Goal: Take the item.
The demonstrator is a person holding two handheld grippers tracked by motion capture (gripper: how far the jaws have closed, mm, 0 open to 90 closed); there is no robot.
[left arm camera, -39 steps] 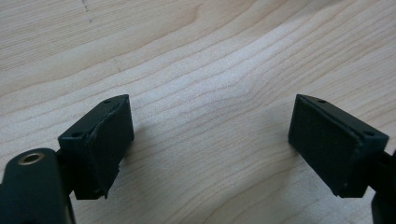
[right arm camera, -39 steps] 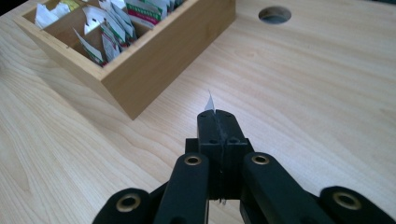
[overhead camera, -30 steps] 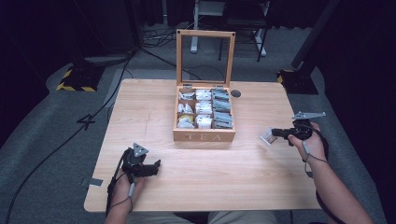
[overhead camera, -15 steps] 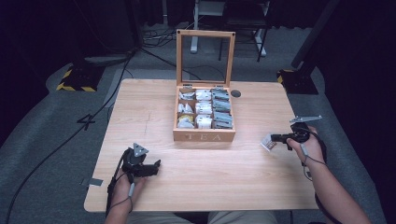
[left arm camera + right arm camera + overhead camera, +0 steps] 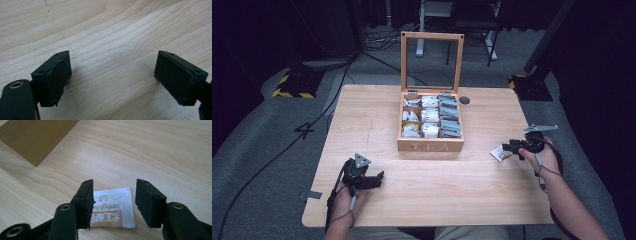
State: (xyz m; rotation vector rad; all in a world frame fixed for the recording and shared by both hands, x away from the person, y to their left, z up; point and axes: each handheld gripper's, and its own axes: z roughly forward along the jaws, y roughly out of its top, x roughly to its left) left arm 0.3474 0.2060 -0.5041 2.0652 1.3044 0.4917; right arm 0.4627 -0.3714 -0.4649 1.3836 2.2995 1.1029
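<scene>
In the right gripper view the right tool (image 5: 113, 202) covers the tea sachet's (image 5: 113, 211) 9 o'clock edge with one black jaw, and the sachet's printed label is only partly readable. The tea box (image 5: 37, 137) is cut off at the 11 o'clock corner. From the high view the packets (image 5: 430, 116) in the box are too small to read, and the person's forearms run off at 6 o'clock.

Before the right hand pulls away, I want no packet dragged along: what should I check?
1. Right gripper jaws just opened, off the tea packet: ok.
2. Packet lies flat on the table: ok.
3. Packet stuck to a pad: cannot tell.
4. Tea box stands apart from the packet: ok.
5. Left gripper open, holding nothing: ok.
</scene>
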